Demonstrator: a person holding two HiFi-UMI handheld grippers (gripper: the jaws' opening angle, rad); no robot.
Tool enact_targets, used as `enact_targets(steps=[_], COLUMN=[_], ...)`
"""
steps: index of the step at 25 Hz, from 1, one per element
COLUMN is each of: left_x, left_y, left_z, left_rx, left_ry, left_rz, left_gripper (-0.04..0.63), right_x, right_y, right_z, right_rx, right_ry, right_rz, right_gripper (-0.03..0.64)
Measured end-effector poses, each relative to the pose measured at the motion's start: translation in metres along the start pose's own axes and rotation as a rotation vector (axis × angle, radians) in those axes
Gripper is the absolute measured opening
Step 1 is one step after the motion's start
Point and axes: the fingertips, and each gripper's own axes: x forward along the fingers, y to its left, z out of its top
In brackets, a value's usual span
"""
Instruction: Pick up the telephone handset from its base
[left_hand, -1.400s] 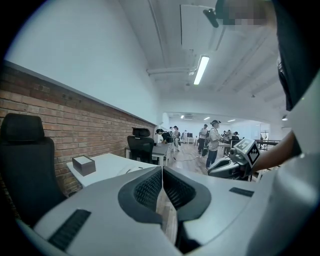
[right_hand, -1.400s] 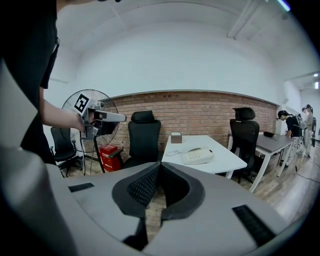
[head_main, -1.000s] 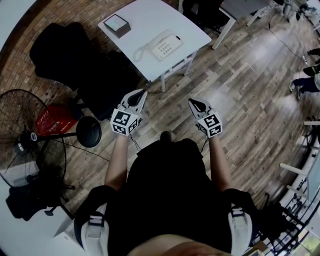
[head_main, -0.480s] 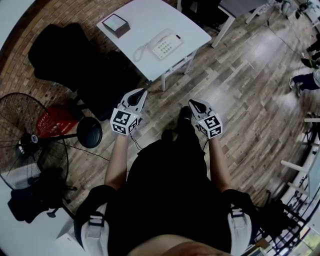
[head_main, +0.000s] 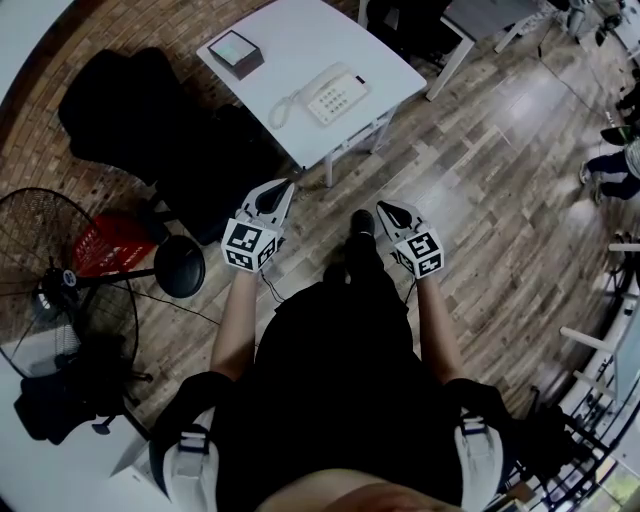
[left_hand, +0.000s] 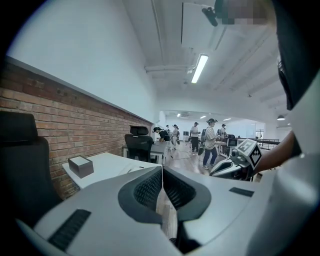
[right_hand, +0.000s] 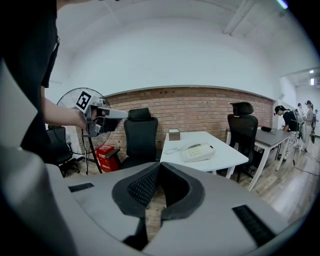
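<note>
The left gripper and right gripper are both hanging closed and empty. The handset is resting on its base, well ahead of them. It is probably light, stiff, slick plastic, best gripped at its narrow middle.

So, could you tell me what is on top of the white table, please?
A white telephone and a small dark box near one corner, apart from each other. The tabletop beneath both is covered.
</note>
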Motion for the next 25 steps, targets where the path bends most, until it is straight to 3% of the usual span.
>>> enact_targets(steps=[14,25], left_x=[0.023,0.071], left_y=[0.012,0.036], left_z=[0.002,0.013], left_rx=[-0.022,-0.029], left_ry=[0.012,0.030], left_rz=[0.017,0.047], left_gripper=[0.025,0.025], right_x=[0.014,0.048], right_y=[-0.022,-0.074], right_z=[0.012,0.016], right_rx=[0.014,0.023], right_ry=[0.004,0.013], right_rz=[0.022,0.061], right_gripper=[-0.002,-0.002])
